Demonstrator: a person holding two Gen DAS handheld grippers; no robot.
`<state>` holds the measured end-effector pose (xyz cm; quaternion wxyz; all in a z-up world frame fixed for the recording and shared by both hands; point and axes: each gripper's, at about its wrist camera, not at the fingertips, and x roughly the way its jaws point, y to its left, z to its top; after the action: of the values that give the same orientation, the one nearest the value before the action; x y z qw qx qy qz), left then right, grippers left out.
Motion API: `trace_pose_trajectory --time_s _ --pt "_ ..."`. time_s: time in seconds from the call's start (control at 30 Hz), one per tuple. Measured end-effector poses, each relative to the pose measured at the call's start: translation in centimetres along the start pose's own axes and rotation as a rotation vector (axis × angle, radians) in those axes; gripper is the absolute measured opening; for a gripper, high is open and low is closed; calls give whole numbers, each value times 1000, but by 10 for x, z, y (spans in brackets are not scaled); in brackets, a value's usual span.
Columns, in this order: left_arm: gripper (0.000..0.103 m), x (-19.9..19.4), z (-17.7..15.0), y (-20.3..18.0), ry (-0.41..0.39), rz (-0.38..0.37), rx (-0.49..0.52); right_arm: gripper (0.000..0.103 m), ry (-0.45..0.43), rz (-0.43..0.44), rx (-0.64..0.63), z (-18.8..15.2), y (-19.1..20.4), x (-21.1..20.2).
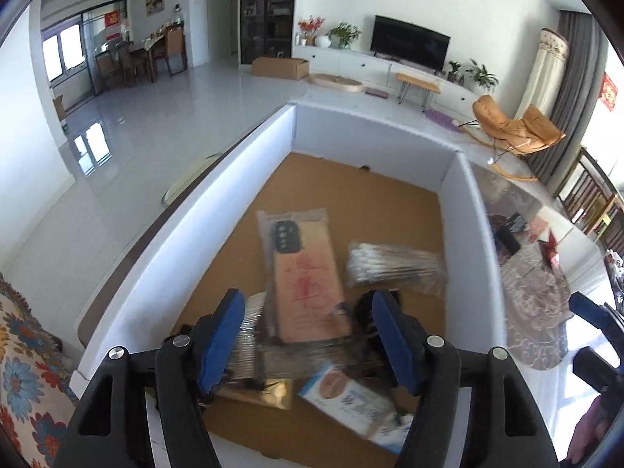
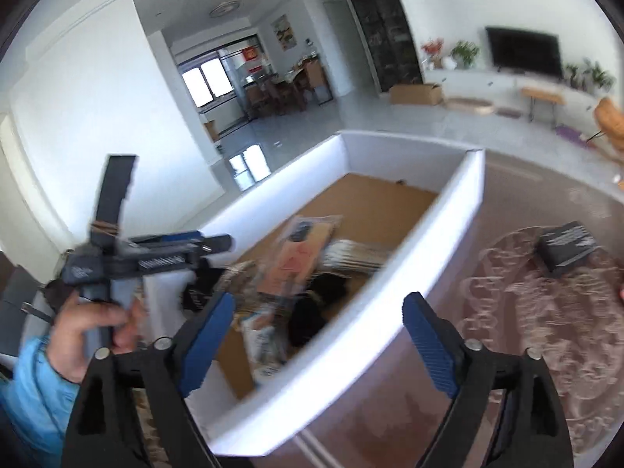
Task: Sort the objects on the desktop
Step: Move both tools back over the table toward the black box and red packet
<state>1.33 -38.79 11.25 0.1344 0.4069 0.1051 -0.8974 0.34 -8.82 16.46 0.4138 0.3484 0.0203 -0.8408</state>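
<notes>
My left claw point(image 1: 308, 335) hangs apart over the white box point(image 1: 187, 234), nothing gripped, the phone case pack point(image 1: 308, 273) just beyond its tips. My right claw point(image 2: 319, 335) gapes wide above the box wall, black box point(image 2: 565, 245) on the surface far right.

- My left gripper point(image 1: 308, 335) has black arms and blue pads.
- My right gripper point(image 2: 319, 345) wears the same black and blue.
- The box point(image 1: 187, 234) has white walls and a plain brown cardboard floor.
- The phone case point(image 1: 308, 280) in its clear bag is tan with red characters and a black camera block.
- The cotton swabs point(image 1: 394, 267) are white.
- The tablecloth point(image 2: 546, 312) is brownish with a pale lace pattern.
- My sleeve point(image 2: 35, 382) is light blue.
- The cushion point(image 1: 23, 374) is cream with blue and orange flowers.
</notes>
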Motion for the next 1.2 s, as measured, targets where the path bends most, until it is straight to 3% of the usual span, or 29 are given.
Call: trace_pose_trajectory --time_s 0.07,0.13,0.2,0.23,0.37,0.47,0.6,0.87,1.2 --pt "68 -18 2 -41 -40 -70 42 93 -25 -144 -1 -25 -36 -28" --pt "76 -35 -1 -88 -69 -156 92 93 5 -280 46 -54 -80 -48" --pt "91 -48 -9 -136 -87 -240 155 93 44 -443 107 -82 -125 -69" --pt "94 -51 -14 -162 -89 -281 191 93 62 -508 141 -93 -146 -82" --pt "97 -32 -44 -256 8 -389 324 93 91 -671 302 -139 -217 -132" --pt "97 3 -71 -312 93 -375 386 93 88 -708 397 -168 -247 -160" --pt "97 40 -103 -346 149 -359 394 93 120 -705 450 -190 -265 -169" --pt "97 75 -125 -335 188 -305 325 94 132 -685 408 -199 -259 -151" --pt "97 91 -127 -328 204 -265 339 101 135 -678 407 -199 -260 -143"
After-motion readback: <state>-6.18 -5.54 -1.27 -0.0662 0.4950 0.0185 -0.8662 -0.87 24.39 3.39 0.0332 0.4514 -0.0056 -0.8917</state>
